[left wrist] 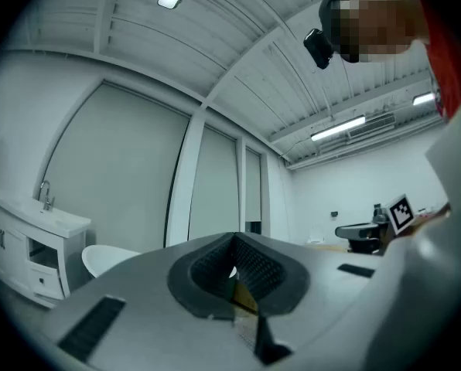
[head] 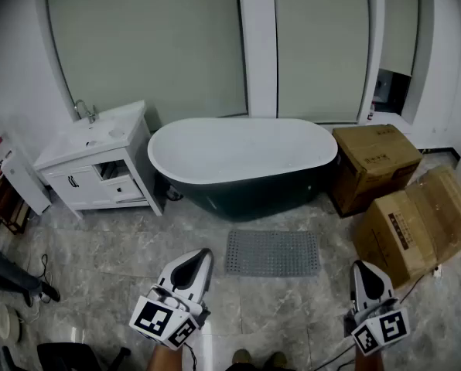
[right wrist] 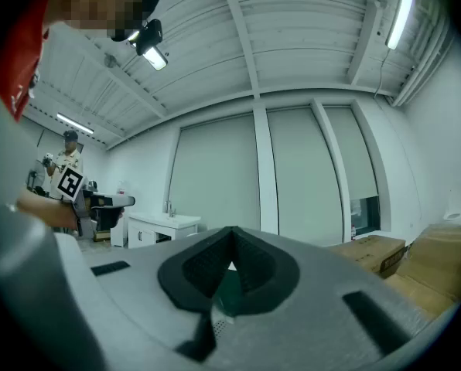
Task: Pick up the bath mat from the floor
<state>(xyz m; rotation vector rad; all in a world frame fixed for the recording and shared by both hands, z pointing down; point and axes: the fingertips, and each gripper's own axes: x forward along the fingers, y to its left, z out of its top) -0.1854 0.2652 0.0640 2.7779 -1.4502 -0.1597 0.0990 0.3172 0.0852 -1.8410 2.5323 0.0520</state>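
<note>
A: Where is the bath mat?

B: The grey bath mat (head: 272, 253) lies flat on the floor (head: 99, 246), just in front of the bathtub (head: 242, 161), ahead of and between the two grippers.

A: And the jaws?

B: The left gripper (head: 202, 256) and the right gripper (head: 360, 267) are both pressed together, empty and level.

A: The approach?

B: I'd open both, tip them down and take the mat's near edge towards its two corners. One jaw should slide under the mat so it lifts evenly.

A bathroom mock-up in a large hall.
An oval dark-sided freestanding bathtub (head: 242, 165), a white vanity cabinet with basin (head: 95, 161) and brown cardboard boxes (head: 401, 199) stand on grey marble-look floor tiles (head: 83, 253).
</note>
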